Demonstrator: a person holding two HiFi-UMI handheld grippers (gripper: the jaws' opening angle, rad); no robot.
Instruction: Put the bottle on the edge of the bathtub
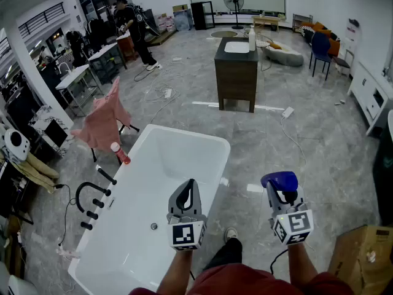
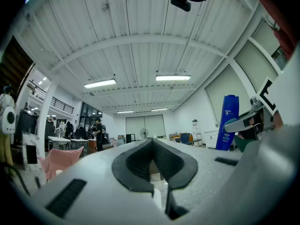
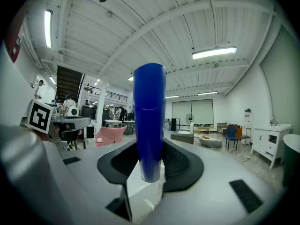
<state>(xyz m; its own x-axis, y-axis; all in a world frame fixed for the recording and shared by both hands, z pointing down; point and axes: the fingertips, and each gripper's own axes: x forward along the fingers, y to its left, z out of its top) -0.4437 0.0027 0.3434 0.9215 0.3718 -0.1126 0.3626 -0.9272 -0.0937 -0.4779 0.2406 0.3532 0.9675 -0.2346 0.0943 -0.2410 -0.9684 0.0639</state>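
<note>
Standing over a white bathtub (image 1: 184, 132), the person holds a gripper in each hand. The right gripper (image 1: 282, 196) has its jaws partly closed on a blue bottle (image 3: 149, 121), with a pad pressed on each side, so the bottle stands upright between them. In the head view it sits off to the right of the tub, above the grey floor (image 1: 319, 158) and apart from the rim. The left gripper (image 1: 190, 187) hangs over the tub's basin with its jaws drawn together at the tips and nothing held between them. On the tub's left rim, near the black taps (image 1: 92, 198), stands a small red bottle (image 1: 120, 153); a pink cloth (image 1: 104, 118) hangs just beyond it.
</note>
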